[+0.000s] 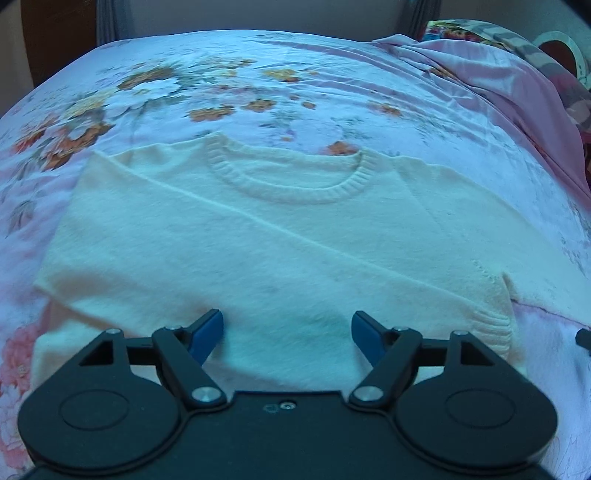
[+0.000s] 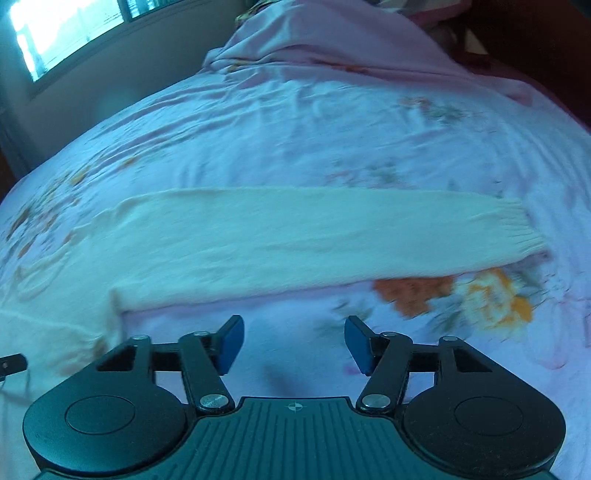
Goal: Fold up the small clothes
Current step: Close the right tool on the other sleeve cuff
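A cream knitted sweater [image 1: 280,236] lies flat on the bed, its round ribbed collar [image 1: 288,184] at the far side. One sleeve is folded across the body, its ribbed cuff [image 1: 495,328] at the right. My left gripper [image 1: 287,334] hovers over the sweater's near part, open, nothing between its blue pads. In the right wrist view the other sleeve [image 2: 314,236] stretches straight out to the right, ending in a ribbed cuff [image 2: 517,232]. My right gripper [image 2: 294,343] is open over bare sheet just in front of that sleeve, holding nothing.
The bed is covered by a floral sheet [image 1: 221,92]. A rumpled pink blanket [image 1: 498,81] is heaped at the far right. A window [image 2: 62,29] shows beyond the bed's far left in the right wrist view.
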{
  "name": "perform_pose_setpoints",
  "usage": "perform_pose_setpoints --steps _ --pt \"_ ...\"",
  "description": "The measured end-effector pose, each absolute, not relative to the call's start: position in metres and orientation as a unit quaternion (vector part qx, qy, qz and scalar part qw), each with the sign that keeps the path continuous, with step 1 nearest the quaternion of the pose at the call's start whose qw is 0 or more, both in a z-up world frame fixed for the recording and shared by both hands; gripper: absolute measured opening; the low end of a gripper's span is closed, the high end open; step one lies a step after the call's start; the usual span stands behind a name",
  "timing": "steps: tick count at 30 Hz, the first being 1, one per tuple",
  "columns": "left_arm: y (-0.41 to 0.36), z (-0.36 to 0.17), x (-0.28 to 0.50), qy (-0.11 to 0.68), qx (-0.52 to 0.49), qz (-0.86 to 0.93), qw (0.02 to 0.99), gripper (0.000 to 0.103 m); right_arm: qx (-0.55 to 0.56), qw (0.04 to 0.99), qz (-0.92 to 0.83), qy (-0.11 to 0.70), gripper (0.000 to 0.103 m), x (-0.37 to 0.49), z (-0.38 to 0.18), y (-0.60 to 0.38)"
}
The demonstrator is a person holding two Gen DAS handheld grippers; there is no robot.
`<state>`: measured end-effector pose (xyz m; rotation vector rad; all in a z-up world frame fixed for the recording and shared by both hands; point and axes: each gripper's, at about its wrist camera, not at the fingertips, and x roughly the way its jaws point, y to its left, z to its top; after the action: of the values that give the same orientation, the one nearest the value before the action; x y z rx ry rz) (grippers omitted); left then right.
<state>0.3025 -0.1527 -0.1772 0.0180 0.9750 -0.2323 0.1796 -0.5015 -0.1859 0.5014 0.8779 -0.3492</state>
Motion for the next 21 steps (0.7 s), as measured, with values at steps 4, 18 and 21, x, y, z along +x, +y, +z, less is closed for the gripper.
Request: perform_pose_setpoints --steps 4,18,21 --pt "-0.164 -0.180 0.307 0.466 0.018 -0.113 0.878 0.076 0.284 0.839 -0.205 0.417 0.059 0.173 -0.196 -0.543" --pt "-0.164 -0.184 0.317 0.456 0.029 -0.117 0.882 0.078 0.395 0.778 -0.337 0.353 0.025 0.163 -0.212 -0.654" --pt "-0.156 -0.182 0.319 0.457 0.019 -0.113 0.882 0.077 0.382 0.783 -0.341 0.353 0.008 0.169 -0.211 -0.656"
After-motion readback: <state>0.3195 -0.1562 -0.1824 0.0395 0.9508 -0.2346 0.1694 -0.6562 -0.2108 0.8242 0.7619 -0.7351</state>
